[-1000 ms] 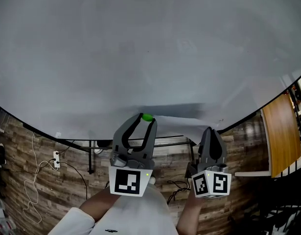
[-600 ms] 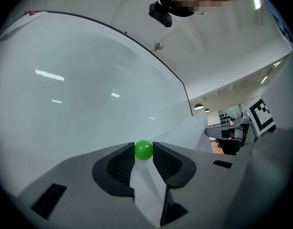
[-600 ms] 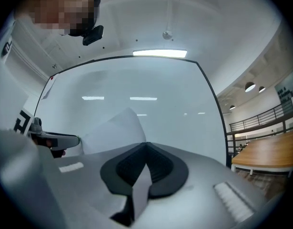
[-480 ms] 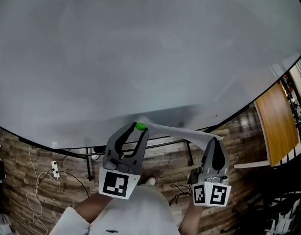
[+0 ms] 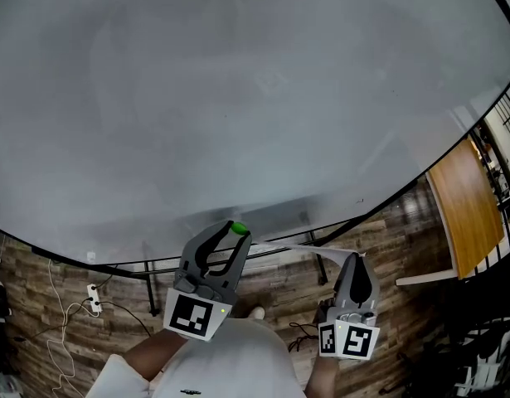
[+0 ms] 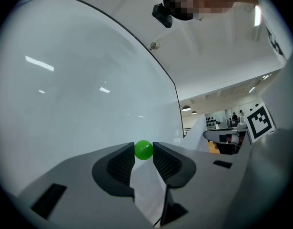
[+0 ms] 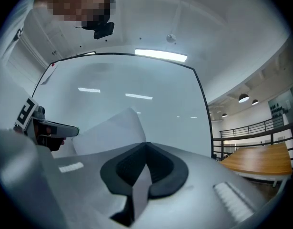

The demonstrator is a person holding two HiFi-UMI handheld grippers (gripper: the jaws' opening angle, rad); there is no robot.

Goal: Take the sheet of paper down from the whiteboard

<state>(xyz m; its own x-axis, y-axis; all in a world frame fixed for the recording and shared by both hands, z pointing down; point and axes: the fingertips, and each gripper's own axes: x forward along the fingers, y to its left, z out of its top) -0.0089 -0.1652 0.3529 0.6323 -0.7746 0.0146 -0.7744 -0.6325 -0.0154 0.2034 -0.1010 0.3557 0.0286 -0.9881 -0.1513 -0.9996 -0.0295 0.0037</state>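
Jaws of the right gripper (image 7: 146, 149) are pressed together on an edge of the sheet of paper (image 7: 113, 130). The sheet runs up out of the pinch and bows away to the left in front of the whiteboard (image 7: 136, 89). The left gripper (image 5: 235, 232) stands fairly wide, its tips clamped on a green ball magnet (image 6: 143, 150). A strip of the sheet passes between its jaws just below the ball.

In the head view the sheet hangs as a thin band between the two grippers, below the whiteboard's lower edge and apart from its face.

By my reading the take-down is all but done: the magnet is off the whiteboard and the sheet looks free of it. What remains is to carry both clear of the whiteboard and set them down. That calls for moving the two grippers together, so the sheet is not stretched or torn between them, and for keeping the ball from slipping out of the tips.
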